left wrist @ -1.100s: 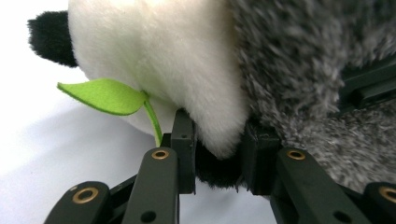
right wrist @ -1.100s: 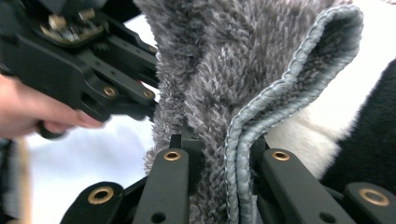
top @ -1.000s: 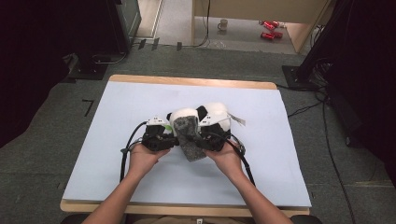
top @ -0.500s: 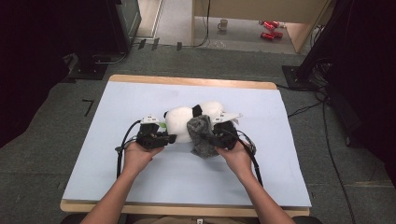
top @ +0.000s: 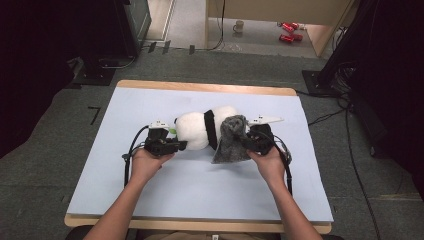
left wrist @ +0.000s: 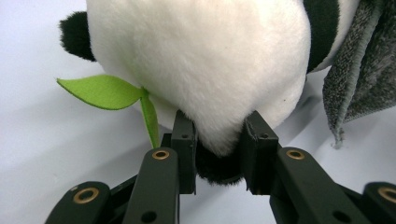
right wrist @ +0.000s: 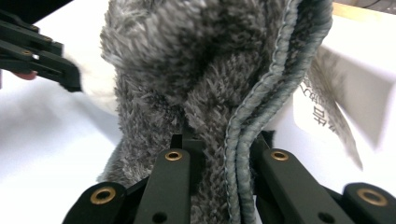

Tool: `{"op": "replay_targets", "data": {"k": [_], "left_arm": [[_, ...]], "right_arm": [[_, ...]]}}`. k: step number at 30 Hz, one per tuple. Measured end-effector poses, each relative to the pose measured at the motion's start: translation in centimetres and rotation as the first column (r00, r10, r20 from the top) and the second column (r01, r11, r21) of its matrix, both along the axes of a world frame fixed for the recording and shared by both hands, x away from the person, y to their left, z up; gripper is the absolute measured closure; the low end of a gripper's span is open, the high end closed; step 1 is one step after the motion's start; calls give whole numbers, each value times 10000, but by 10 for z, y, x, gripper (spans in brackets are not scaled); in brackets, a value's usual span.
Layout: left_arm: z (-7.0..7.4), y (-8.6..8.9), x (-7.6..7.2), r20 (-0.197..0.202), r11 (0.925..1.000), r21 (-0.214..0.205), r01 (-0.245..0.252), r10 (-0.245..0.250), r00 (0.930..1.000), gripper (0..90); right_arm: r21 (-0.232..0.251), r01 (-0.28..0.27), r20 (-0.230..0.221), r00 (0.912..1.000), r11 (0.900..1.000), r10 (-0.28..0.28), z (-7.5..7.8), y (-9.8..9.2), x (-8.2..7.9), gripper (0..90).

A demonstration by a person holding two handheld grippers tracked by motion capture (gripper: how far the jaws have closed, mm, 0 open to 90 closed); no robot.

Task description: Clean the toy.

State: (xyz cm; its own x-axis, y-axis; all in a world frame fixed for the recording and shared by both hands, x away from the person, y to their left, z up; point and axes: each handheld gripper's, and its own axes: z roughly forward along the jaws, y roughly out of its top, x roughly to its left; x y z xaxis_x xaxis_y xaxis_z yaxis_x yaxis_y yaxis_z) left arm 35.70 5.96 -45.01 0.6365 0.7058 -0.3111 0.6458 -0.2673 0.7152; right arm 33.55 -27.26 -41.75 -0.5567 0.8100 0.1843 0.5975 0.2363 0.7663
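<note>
Left tool point(left wrist: 218, 154) clamped on plush panda point(left wrist: 205, 65); right tool point(right wrist: 219, 154) gripping grey cloth point(right wrist: 205, 84) — label point(right wrist: 317, 116) unreadable

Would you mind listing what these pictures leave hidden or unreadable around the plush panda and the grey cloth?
- Plush panda: its face is not visible in the high view or the left gripper view.
- Panda's rear end: covered by the grey cloth in the high view.
- White label: print blurred and partly behind the cloth in the right gripper view.
- Right gripper: pads buried in cloth pile.
</note>
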Motion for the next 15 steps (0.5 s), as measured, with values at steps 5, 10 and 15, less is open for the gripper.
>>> {"op": "replay_targets", "data": {"k": [5, 10, 15], "left_arm": [[-1, 1, 3, -146, 10000, -63, -13, 12, 9999, 706], [-2, 2, 4, -217, 9998, -162, 108, -111, 9997, 702], [-2, 3, 5, -352, 9996, -276, -12, 3, 9994, 702]], "right_arm": [[72, 582, -109, 9983, 9983, -581, -1, -14, 2, 794], [-89, 869, -60, 9962, 9962, -869, 1, -21, 2, 794], [454, 603, 60, 9981, 9971, -606, 10, -15, -3, 794]]}}
